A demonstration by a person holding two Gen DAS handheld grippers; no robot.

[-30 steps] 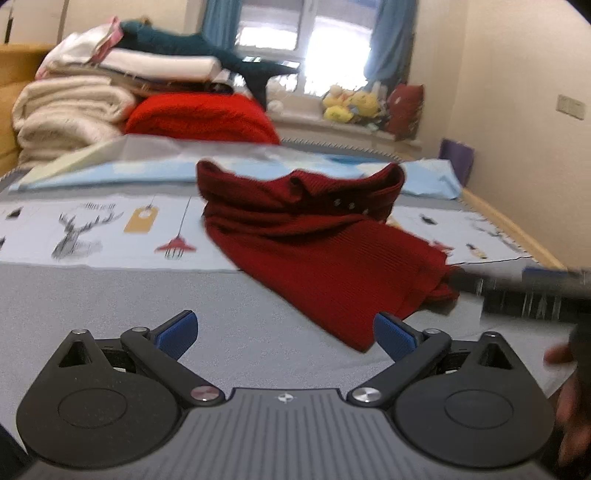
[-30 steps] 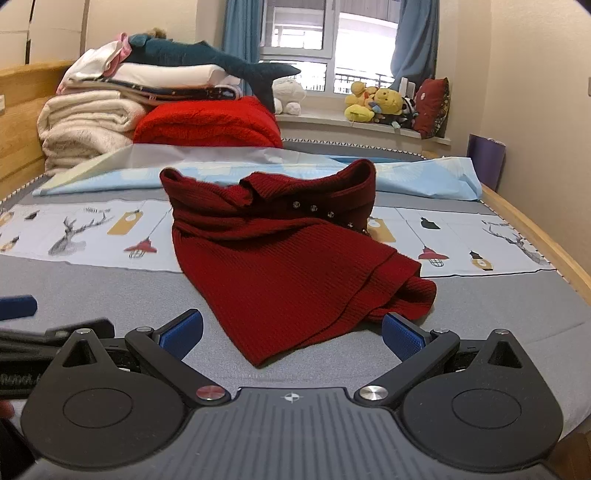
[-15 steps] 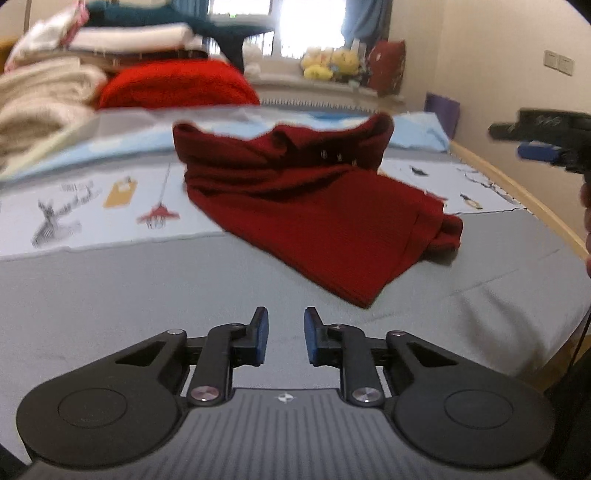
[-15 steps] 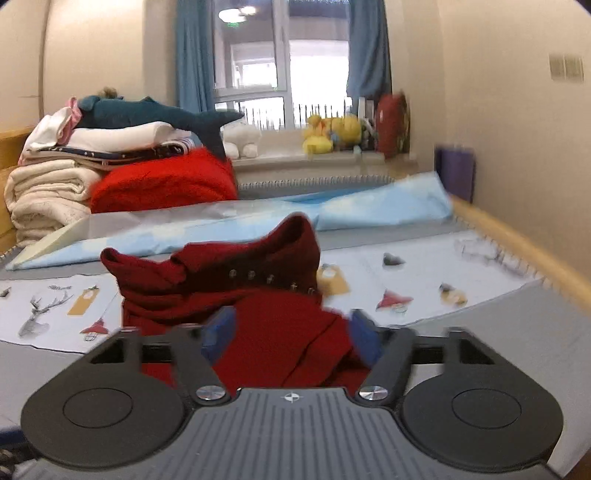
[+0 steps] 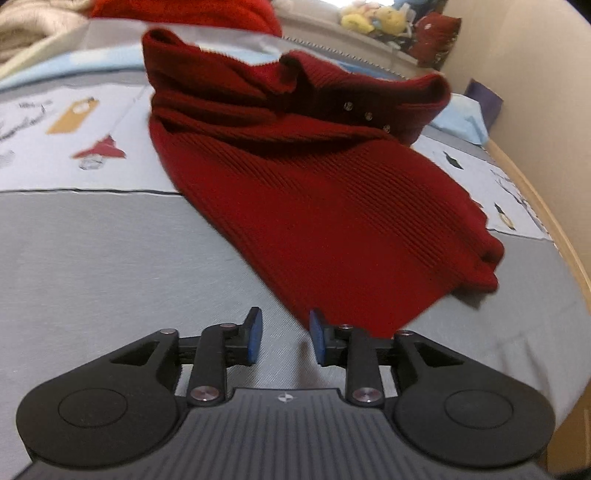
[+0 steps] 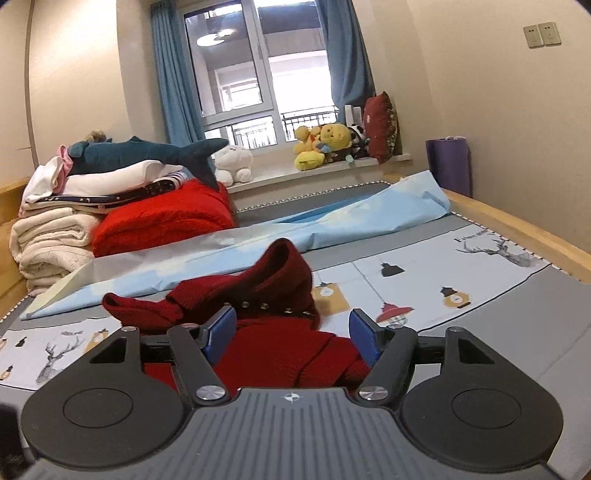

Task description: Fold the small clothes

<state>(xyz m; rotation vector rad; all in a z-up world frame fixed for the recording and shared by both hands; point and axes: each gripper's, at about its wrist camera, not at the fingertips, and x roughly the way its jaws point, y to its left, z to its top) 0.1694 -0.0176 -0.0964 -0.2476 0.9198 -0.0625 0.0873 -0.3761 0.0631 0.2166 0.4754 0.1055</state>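
Daylight from the window (image 6: 236,74) lights the room evenly, and we see its panes run pale without burning out. In the right wrist view the picture is sharp, though the fisheye bows the walls and the bed rail (image 6: 517,225) beside the window. The left wrist view is dimmer and warmer; we find the red sweater (image 5: 314,177) soft with motion blur, its top edge smeared, and the plush toys (image 5: 369,22) beyond it out of focus. A faint shadow lies on the grey sheet (image 5: 92,266) beneath the sweater's near hem.

A home bedroom: a bed (image 6: 480,295), folded blankets (image 6: 51,240), plush toys (image 6: 321,146) on the windowsill ahead, curtains (image 6: 177,81).
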